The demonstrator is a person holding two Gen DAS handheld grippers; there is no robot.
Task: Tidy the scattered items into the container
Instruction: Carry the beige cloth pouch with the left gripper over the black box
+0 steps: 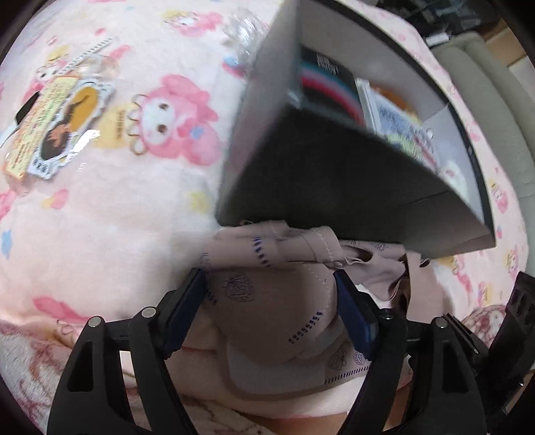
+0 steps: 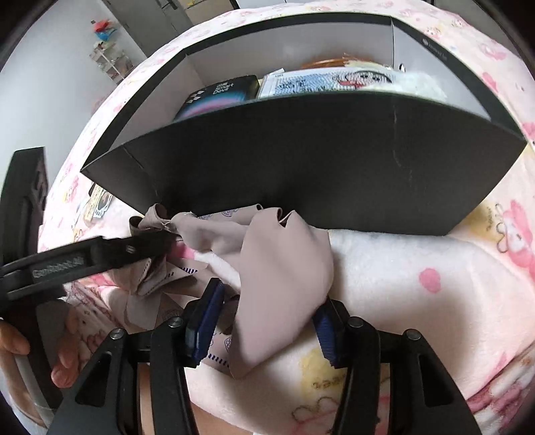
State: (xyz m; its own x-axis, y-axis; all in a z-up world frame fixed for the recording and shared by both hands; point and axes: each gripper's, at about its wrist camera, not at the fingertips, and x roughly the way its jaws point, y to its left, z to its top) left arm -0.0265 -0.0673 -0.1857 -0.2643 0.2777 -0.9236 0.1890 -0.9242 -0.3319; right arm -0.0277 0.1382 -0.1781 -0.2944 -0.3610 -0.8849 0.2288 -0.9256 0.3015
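Note:
A taupe cloth garment (image 1: 277, 291) with dashed blue stitching lies bunched on the pink blanket, against the near wall of the black open box (image 1: 321, 180). My left gripper (image 1: 271, 277) has its fingers on either side of the cloth. In the right wrist view, my right gripper (image 2: 267, 301) straddles a flap of the same cloth (image 2: 284, 267), below the box (image 2: 301, 167). The left gripper (image 2: 160, 241) shows there at the left, pinching the cloth's far end. A dark packet (image 2: 217, 97) and a printed card (image 2: 321, 80) lie inside the box.
A yellow printed tag card (image 1: 57, 123) lies on the blanket (image 1: 117, 217) at far left; it also shows in the right wrist view (image 2: 98, 200). A crumpled clear wrapper (image 1: 244, 30) lies behind the box. A person's hand (image 2: 40, 341) holds the left gripper.

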